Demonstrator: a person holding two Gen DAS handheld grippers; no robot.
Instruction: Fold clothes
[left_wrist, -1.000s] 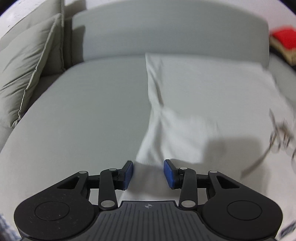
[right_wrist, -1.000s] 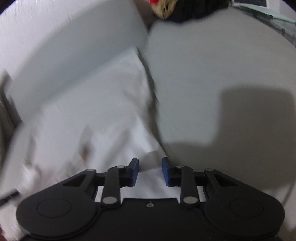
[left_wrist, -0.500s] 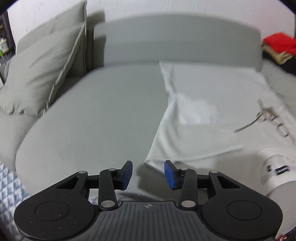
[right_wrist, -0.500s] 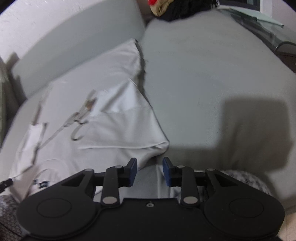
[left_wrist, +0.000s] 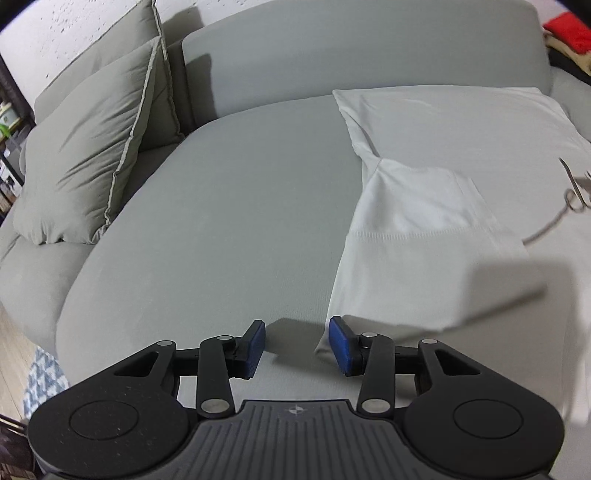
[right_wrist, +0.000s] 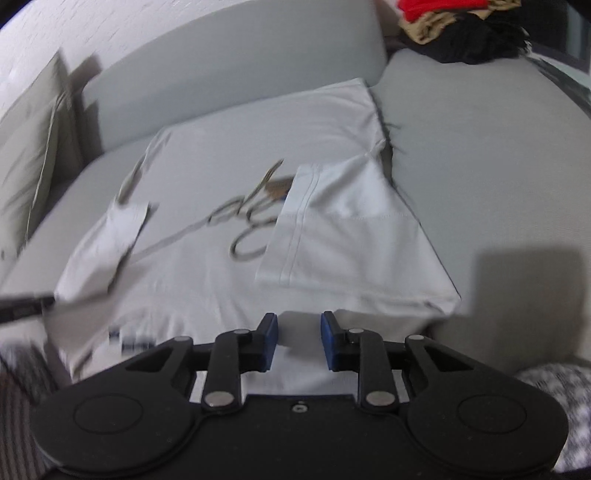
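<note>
my left gripper has its jaws partly apart with nothing between them, only bare grey seat; its right pad sits just beside the near left corner of the white t-shirt without pinching it. my right gripper is narrower and its jaws are closing at this moment, again on nothing: white cloth lies under the gap, not in it.

the shirt is spread on the sofa seat, far hem up against the backrest, both sleeves already folded inward, a looping dark print showing down the middle (blurred, i can't read it).

i judge the next fold is bringing the near edge up toward the far edge. to do that well i want each gripper on a near corner, pads biting through both layers where the sleeve fold doubles the cloth, then both lifted together and kept level so the crease runs straight across.

for room: left of the shirt the seat is open as far as the grey cushions, plenty of space to swing. on the right the seat is open too, with a pile of red and dark clothes at the far right, well apart. the near seat edge is close under both grippers, so i would keep the carry going away from me.
</note>
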